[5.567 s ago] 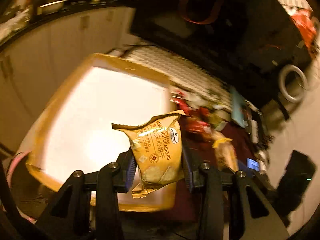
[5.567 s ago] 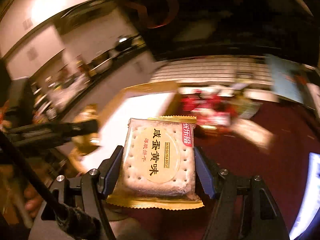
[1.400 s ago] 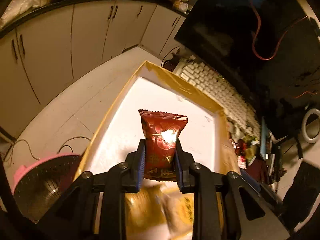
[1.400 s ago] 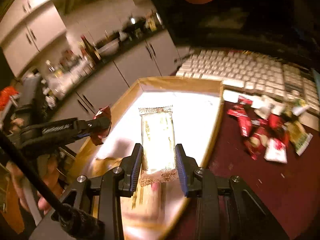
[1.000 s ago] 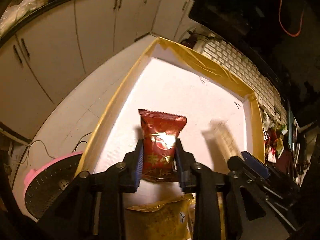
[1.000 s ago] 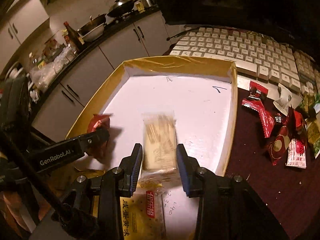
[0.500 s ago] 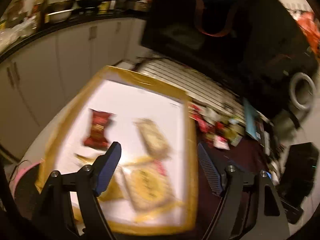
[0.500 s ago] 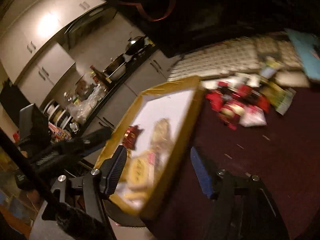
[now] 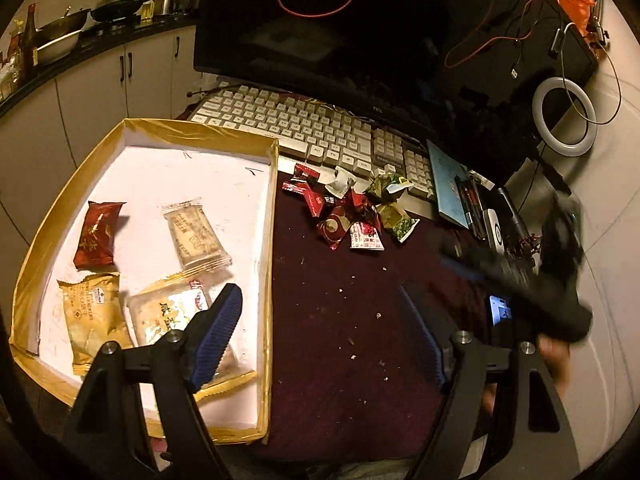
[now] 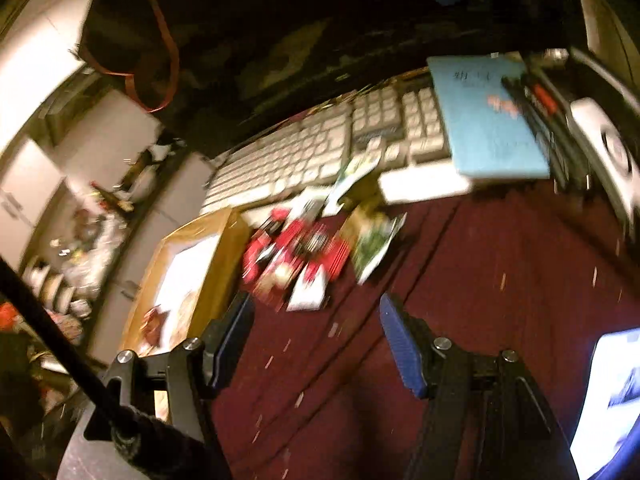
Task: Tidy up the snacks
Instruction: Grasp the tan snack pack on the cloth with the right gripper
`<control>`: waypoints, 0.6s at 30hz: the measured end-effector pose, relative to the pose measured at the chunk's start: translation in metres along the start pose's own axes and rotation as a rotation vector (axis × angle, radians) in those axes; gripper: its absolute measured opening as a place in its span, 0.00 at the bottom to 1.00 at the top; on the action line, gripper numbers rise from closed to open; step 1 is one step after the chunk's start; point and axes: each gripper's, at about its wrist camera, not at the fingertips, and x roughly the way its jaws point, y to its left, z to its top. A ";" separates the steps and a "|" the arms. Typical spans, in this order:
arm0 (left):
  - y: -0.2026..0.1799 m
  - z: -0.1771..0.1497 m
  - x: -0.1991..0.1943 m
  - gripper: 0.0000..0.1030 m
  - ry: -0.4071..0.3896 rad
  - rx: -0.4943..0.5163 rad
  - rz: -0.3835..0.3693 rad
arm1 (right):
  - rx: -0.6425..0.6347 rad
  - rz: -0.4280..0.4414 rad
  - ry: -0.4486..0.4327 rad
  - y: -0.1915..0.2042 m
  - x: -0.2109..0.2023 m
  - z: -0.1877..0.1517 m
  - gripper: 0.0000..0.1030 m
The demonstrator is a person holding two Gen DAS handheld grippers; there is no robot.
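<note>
A gold-rimmed white box (image 9: 274,208) holds a red packet (image 9: 96,236), a clear cracker packet (image 9: 196,236), a yellow cracker bag (image 9: 90,312) and a square biscuit pack (image 9: 168,312). A heap of small red and green snacks (image 9: 352,212) lies on the maroon cloth in front of the keyboard (image 9: 304,128). My left gripper (image 9: 320,332) stands open and empty, above the box's right edge and the cloth. My right gripper (image 10: 316,332) is open and empty over the cloth, just short of the blurred snack heap (image 10: 304,256); the box (image 10: 224,240) is at its left.
A dark monitor (image 9: 360,32) stands behind the keyboard. A blue booklet (image 9: 448,184), pens and small devices lie at the right, with a ring light (image 9: 564,120) behind. Crumbs dot the maroon cloth (image 9: 340,300). The other gripper (image 9: 520,276) shows blurred at the right. Kitchen cabinets (image 9: 100,80) are at far left.
Both grippers opened and let the red packet and the clear cracker packet drop into the box. Both then swung right, away from the box and toward the snack heap.
</note>
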 end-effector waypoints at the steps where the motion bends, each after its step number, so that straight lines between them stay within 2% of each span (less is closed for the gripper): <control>1: 0.002 -0.001 -0.001 0.77 -0.002 -0.002 0.000 | -0.015 -0.046 0.015 0.003 0.011 0.010 0.63; 6: 0.009 -0.003 -0.006 0.77 -0.006 -0.014 0.002 | -0.073 -0.169 0.049 0.011 0.053 0.045 0.52; 9: 0.012 -0.004 -0.007 0.77 -0.009 -0.016 0.005 | -0.083 -0.164 0.102 0.005 0.069 0.043 0.31; 10: 0.013 -0.004 -0.008 0.77 -0.010 -0.018 0.005 | -0.086 -0.158 0.097 0.006 0.068 0.039 0.29; 15: 0.014 -0.003 -0.005 0.77 -0.003 -0.027 0.001 | -0.109 -0.173 0.087 0.013 0.058 0.024 0.32; 18: 0.011 -0.003 -0.003 0.77 0.000 -0.024 -0.006 | -0.122 -0.189 0.080 0.014 0.060 0.024 0.29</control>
